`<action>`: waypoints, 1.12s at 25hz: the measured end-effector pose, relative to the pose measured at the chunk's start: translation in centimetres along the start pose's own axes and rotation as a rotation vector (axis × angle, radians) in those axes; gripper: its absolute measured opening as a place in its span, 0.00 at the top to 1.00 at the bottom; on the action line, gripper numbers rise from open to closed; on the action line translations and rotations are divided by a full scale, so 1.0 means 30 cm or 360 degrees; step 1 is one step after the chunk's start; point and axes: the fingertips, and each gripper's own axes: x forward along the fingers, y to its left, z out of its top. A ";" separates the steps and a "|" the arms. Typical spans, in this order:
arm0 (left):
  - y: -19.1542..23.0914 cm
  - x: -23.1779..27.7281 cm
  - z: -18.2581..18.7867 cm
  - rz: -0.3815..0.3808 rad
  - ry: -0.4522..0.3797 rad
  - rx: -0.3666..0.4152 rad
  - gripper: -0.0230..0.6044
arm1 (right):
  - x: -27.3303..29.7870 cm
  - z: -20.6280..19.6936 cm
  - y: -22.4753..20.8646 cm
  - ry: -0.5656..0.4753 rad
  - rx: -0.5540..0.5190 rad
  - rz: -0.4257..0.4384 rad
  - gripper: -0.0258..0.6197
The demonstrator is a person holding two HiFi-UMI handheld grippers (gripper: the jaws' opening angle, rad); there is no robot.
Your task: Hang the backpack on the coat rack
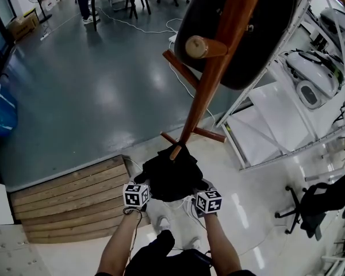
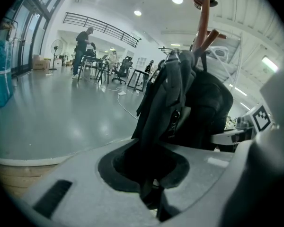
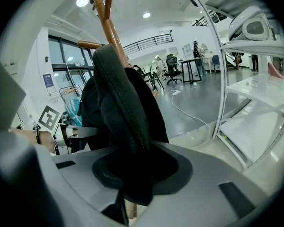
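A black backpack (image 1: 169, 174) hangs between my two grippers, just in front of the foot of the wooden coat rack (image 1: 210, 85). My left gripper (image 1: 142, 187) is shut on a strap at the backpack's left side, and the dark fabric runs down into its jaws (image 2: 154, 197). My right gripper (image 1: 202, 193) is shut on the backpack's right side, with a zipped fold pressed between its jaws (image 3: 128, 197). The rack's pole and pegs rise above the bag (image 2: 206, 18) (image 3: 109, 22). A round-ended peg (image 1: 198, 46) sticks out near the top. The fingertips are hidden by fabric.
A large dark rounded object (image 1: 259, 45) sits behind the rack's upper part. White metal shelving (image 1: 276, 114) stands to the right, with a black office chair (image 1: 302, 209) near it. A wooden platform (image 1: 75, 200) lies at lower left. White cables (image 1: 144, 27) trail across the grey floor; people stand at far tables (image 2: 83, 48).
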 end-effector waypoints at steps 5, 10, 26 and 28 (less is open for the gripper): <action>-0.005 0.003 -0.005 -0.0035 0.0005 -0.0007 0.89 | 0.001 0.002 -0.013 0.0002 -0.0003 -0.0010 0.78; -0.005 0.001 -0.006 -0.0023 0.0029 0.0010 0.86 | 0.000 -0.001 -0.010 0.0012 -0.0037 0.0023 0.74; -0.053 -0.122 -0.050 0.0081 0.0032 -0.0041 0.63 | -0.082 -0.026 0.047 0.0018 -0.0110 0.0161 0.62; -0.067 -0.152 -0.056 0.0113 0.0015 -0.0060 0.63 | -0.107 -0.023 0.065 0.0004 -0.0118 0.0199 0.61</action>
